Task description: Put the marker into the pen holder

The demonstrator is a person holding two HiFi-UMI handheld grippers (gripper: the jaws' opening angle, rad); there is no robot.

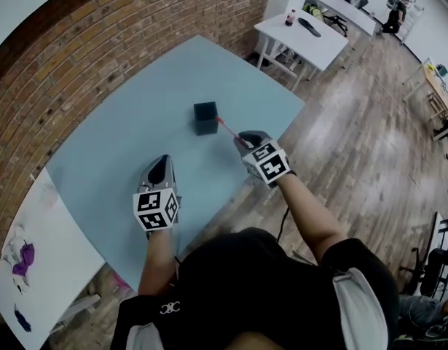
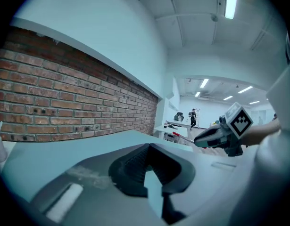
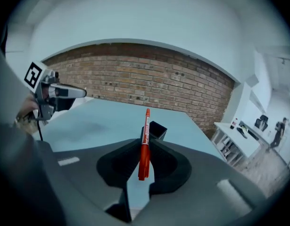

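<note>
Dark-shirted shoulders (image 1: 245, 283) are filling the 6 o'clock edge of the head view as a person is working two handheld grippers over a pale blue table (image 1: 122, 144) that is running along a brick wall (image 1: 78, 64). At far left, a white side surface (image 1: 41, 283) is carrying a purple object (image 1: 24, 257). Next, the left gripper (image 1: 160, 163) is hovering above the blue top with its claw drawn together and nothing in it; its own view is showing the tips meeting over bare table. At about 1 o'clock from it, the dark pen holder (image 1: 205, 117) is standing upright near the middle of the table. The red marker (image 1: 228, 129) is slanting toward 10 o'clock, its far end reaching just beside the holder's right edge, outside the opening; whether it is touching cannot be told. The right gripper (image 1: 243, 140), sitting at 4 o'clock from the holder, is pinching the marker between narrowly set jaws, the pen standing up past the tips in its own view. Farther right, at 1 o'clock, a white table (image 1: 300, 39) is standing on wooden floor (image 1: 355, 137).
</note>
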